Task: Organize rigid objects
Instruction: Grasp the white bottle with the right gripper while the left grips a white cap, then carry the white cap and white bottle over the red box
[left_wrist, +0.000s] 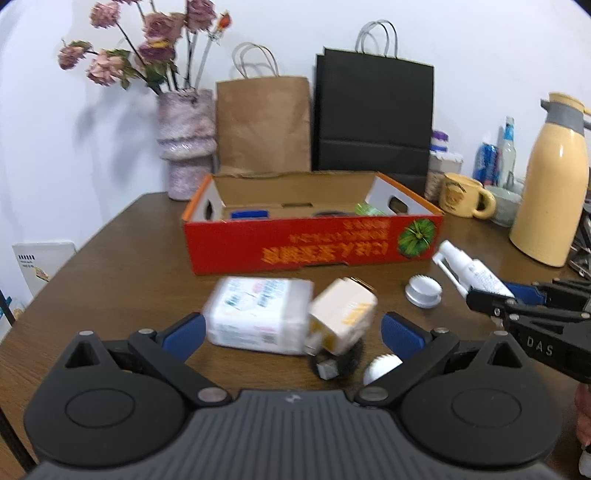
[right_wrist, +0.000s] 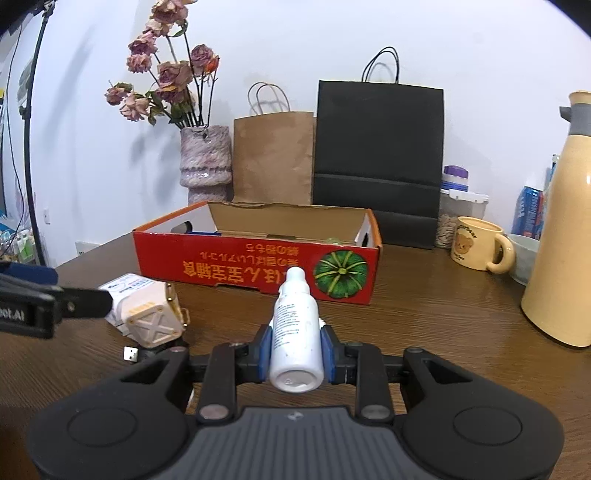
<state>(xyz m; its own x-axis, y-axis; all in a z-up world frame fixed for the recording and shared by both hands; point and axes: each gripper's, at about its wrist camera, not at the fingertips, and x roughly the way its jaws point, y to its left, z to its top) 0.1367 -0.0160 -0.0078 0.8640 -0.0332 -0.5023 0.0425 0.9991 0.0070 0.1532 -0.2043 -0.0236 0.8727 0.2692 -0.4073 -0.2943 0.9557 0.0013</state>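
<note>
Between right tongs (right_wrist: 296, 352): spray bottle (right_wrist: 295, 332)

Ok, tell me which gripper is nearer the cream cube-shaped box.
Left. The left gripper stands open just in front of the cream cube box; the right gripper, off to its right, clamps the white bottle.

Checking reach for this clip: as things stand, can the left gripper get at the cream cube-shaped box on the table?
Probably yes. The left gripper is open and empty, with the cream cube-shaped box straight ahead between its fingers; only the white packet leans against it.
</note>
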